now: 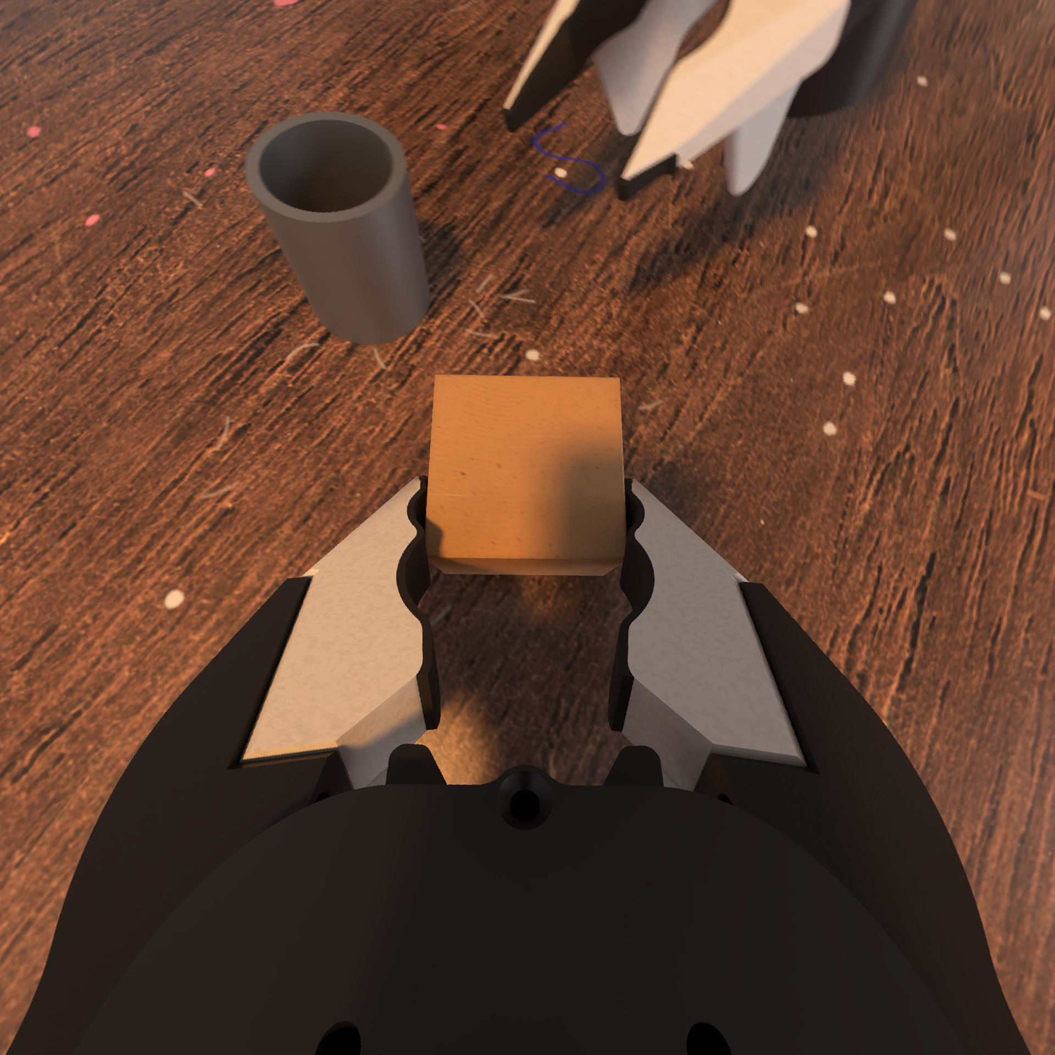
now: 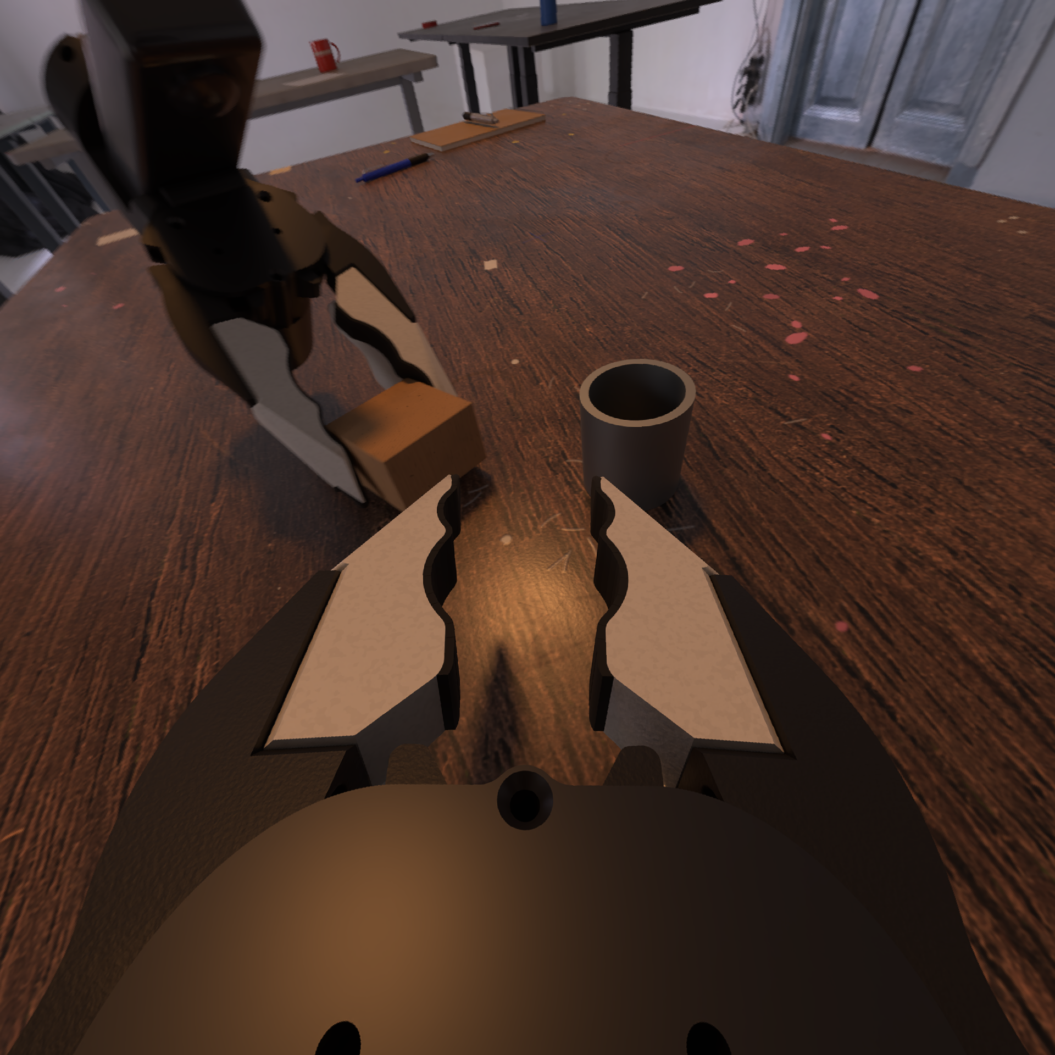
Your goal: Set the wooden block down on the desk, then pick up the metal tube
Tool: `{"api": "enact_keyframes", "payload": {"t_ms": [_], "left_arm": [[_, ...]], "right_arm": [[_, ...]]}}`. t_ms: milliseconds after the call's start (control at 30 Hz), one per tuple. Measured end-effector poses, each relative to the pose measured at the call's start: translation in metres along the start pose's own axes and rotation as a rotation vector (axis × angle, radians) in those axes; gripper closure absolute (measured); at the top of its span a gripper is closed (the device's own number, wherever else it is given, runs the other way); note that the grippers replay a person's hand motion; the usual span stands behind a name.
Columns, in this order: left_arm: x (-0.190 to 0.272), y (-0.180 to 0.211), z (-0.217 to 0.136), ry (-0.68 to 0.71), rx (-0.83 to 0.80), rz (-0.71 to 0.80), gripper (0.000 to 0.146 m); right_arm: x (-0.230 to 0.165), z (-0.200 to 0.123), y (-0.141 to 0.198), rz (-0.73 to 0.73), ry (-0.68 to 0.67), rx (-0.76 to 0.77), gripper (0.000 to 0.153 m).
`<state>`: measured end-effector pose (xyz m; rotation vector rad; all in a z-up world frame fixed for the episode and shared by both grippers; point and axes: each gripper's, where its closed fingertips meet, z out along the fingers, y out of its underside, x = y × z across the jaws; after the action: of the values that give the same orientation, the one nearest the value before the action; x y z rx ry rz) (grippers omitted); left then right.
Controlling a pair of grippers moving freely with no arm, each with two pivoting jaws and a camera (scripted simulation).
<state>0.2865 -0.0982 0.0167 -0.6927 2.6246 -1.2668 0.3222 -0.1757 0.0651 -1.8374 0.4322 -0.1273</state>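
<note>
My left gripper (image 1: 525,485) is shut on the wooden block (image 1: 525,456), an orange-brown cube held between its fingertips. In the right wrist view the left gripper (image 2: 399,451) holds the block (image 2: 417,439) tilted, its lower edge very close to the desk (image 2: 742,542); I cannot tell if it touches. The metal tube (image 1: 342,240), dark grey and hollow, stands upright on the desk ahead and left of the block. My right gripper (image 2: 525,496) is open and empty, with the tube (image 2: 633,439) just beyond its right fingertip. It also shows in the left wrist view (image 1: 571,157).
The dark wooden desk (image 1: 828,514) has red and pale specks and a blue scribble (image 1: 571,165). A blue pen (image 2: 394,167) and a brown clipboard (image 2: 479,130) lie at the far edge. Other tables, a red mug (image 2: 323,55) and a blue-grey door (image 2: 913,74) stand beyond.
</note>
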Motion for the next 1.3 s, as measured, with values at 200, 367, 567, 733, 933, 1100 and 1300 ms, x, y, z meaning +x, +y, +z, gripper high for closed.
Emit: {"api": "enact_keyframes", "payload": {"t_ms": [200,367,567,733,933,1100,1300], "left_arm": [[0.002,0.009,0.002,-0.049,-0.069,0.081,0.079],[0.002,0.003,-0.008,-0.024,-0.016,0.054,0.059],[-0.010,-0.009,-0.044,0.004,0.108,-0.039,0.049],[-0.046,-0.011,-0.068,-0.076,0.199,-0.197,0.050],[-0.092,-0.003,-0.084,-0.229,0.257,-0.391,0.061],[-0.104,0.002,-0.086,-0.313,0.245,-0.390,0.066],[-0.142,0.013,-0.099,-0.788,0.150,-0.229,0.066]], "right_arm": [[0.012,0.014,0.002,-0.068,0.135,-0.056,0.099],[0.026,0.034,0.004,-0.115,0.218,-0.129,0.083],[0.048,0.056,0.000,-0.079,0.213,-0.161,0.081],[0.050,0.069,0.001,-0.038,0.122,-0.198,0.098],[0.021,0.057,-0.019,-0.091,0.025,-0.103,0.098],[-0.028,0.031,-0.055,-0.127,-0.149,0.023,0.098],[-0.067,0.031,-0.048,-0.248,-0.243,-0.073,0.098]]}}
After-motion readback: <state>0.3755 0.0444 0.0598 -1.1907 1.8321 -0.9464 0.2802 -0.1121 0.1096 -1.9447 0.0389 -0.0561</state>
